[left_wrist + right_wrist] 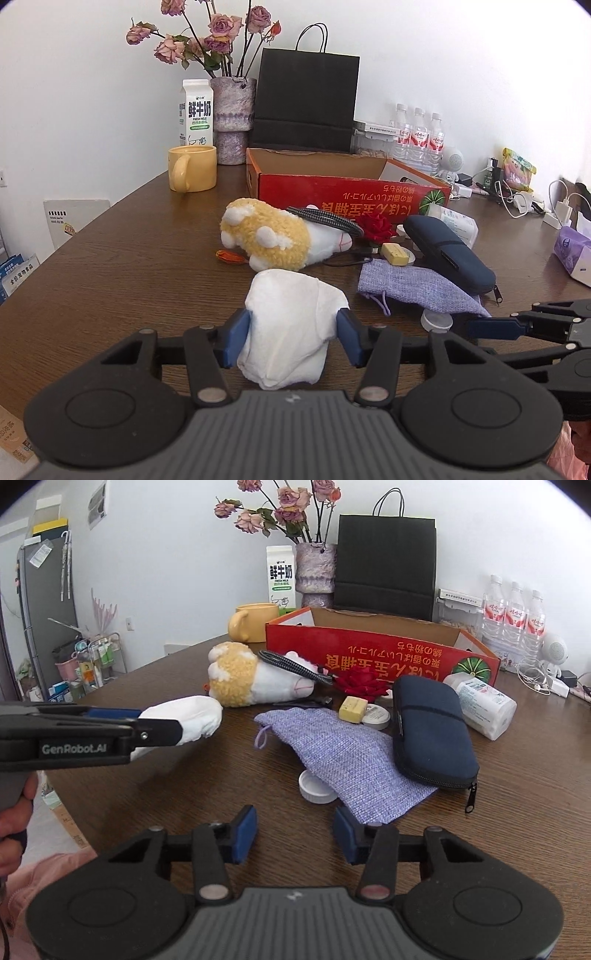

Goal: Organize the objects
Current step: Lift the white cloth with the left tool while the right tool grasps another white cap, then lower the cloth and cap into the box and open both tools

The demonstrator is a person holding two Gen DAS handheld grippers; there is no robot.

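My left gripper [293,334] is shut on a crumpled white tissue [291,325] and holds it above the brown table; it also shows in the right wrist view [184,716] at the left. My right gripper [294,836] is open and empty, just short of a purple cloth pouch [343,753] and a white cap [316,782]. Beyond lie a yellow and white plush toy [273,236], a dark blue zip case [428,731], a red fabric flower [362,681] and an open red cardboard box [347,184].
At the back stand a yellow mug [192,168], a milk carton [197,112], a vase of dried roses [232,118], a black paper bag [306,99] and three water bottles [419,136]. Cables and chargers [517,203] lie at the right. A tissue pack [480,705] lies beside the case.
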